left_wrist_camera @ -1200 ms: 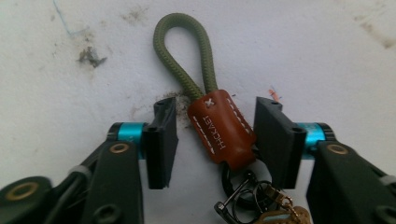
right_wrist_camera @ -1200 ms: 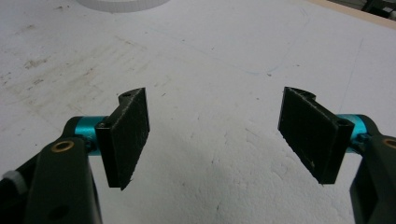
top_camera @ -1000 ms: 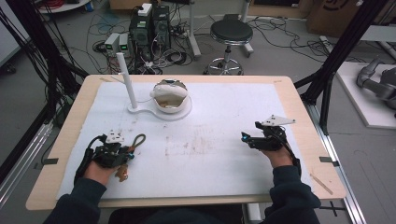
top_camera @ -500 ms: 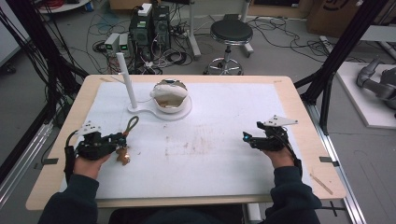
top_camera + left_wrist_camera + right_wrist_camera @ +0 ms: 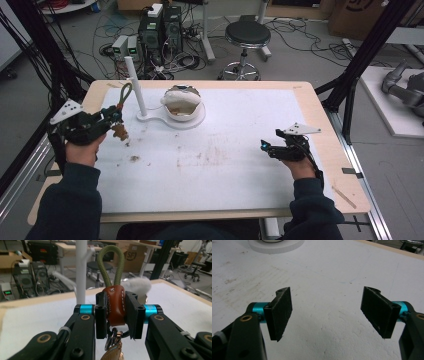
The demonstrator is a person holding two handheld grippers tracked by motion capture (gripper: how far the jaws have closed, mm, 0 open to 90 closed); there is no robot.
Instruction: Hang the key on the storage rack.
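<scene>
Keychain point(image 5: 114, 306) sits clamped in your left gripper point(image 5: 115, 315), held above the table's left side near the white post point(image 5: 135, 85): brown stitched leather tab pinched btwn the flat black pads, olive woven cord loop point(image 5: 110, 262) standing up, metal clip & tan charm dangling below. Your right gripper point(image 5: 329, 312) rests w/ jaws wide apart, nothing btwn them, over the scuffed white mat point(image 5: 324, 272). Round white stand base w/ a fuzzy bowl-shaped thing point(image 5: 182, 100) sits beside the post.

High view overlooks table point(image 5: 300, 200); gripper cameras ride close, sharing it
</scene>
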